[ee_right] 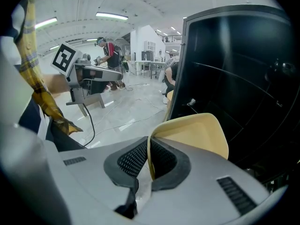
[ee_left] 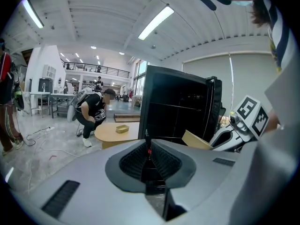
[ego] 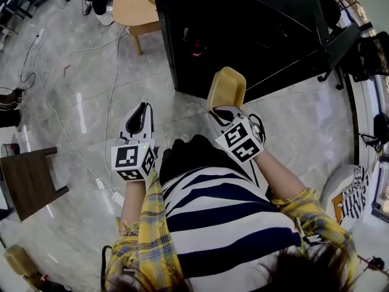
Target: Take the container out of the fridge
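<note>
Between the jaws of the right gripper (ee_right: 150, 161) sits one wall of a pale yellow container (ee_right: 197, 135), the pads pressed against it from both sides. The rest of the shallow tub juts up and forward past the jaw tips, while its held edge disappears into the gripper's grey body. Directly ahead of that gripper stands the black fridge (ee_right: 234, 69). Its front reads as a dark sheet with faint shelf lines, and nothing inside can be made out.

From the head view, the container (ego: 227, 87) rises beyond the right gripper (ego: 223, 113) and overlaps the fridge's (ego: 243, 29) lower edge. Whether the tub is clear of the cabinet cannot be told from that angle, and the fridge's top is cut off by the frame.

To the left of the holding gripper, and apart from it, the left gripper (ego: 141, 111) hangs over bare marble floor. Its own camera shows the left gripper (ee_left: 149, 156) with jaws drawn together and nothing between them. Beyond its tips lies a round wooden table (ee_left: 117, 134), with a crouching person (ee_left: 91, 109) behind it whose hands are hidden.
</note>
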### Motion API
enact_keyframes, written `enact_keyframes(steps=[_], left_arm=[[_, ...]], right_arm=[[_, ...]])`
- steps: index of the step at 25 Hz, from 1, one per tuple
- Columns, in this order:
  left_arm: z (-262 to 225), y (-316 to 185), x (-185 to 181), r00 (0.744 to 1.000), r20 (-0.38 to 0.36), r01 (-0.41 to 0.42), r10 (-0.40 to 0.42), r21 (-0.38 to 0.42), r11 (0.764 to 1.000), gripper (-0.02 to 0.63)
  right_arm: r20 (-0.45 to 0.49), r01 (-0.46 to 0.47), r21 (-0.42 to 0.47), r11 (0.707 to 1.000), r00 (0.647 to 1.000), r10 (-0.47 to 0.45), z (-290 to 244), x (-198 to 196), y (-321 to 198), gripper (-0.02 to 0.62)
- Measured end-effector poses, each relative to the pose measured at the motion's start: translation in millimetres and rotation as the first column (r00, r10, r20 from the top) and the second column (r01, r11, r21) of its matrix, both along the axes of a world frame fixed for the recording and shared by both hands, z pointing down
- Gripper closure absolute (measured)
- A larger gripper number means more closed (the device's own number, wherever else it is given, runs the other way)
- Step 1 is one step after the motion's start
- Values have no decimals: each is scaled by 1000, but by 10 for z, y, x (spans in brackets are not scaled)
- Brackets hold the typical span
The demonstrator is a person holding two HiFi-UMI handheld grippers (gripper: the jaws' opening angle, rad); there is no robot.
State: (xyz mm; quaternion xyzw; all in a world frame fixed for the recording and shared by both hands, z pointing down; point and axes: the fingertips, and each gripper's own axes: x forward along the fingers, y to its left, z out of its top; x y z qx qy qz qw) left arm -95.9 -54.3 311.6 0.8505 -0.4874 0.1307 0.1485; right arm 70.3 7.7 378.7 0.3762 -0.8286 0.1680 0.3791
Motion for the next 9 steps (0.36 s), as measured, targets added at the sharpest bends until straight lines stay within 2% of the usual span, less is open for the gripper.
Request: enact_keyframes(steps=[9], left_arm=[[-26, -69, 119, 999, -12, -44, 44, -14, 999, 560]], right_arm=[[17, -7, -12, 1000, 1000, 7, -18, -89, -46, 560]])
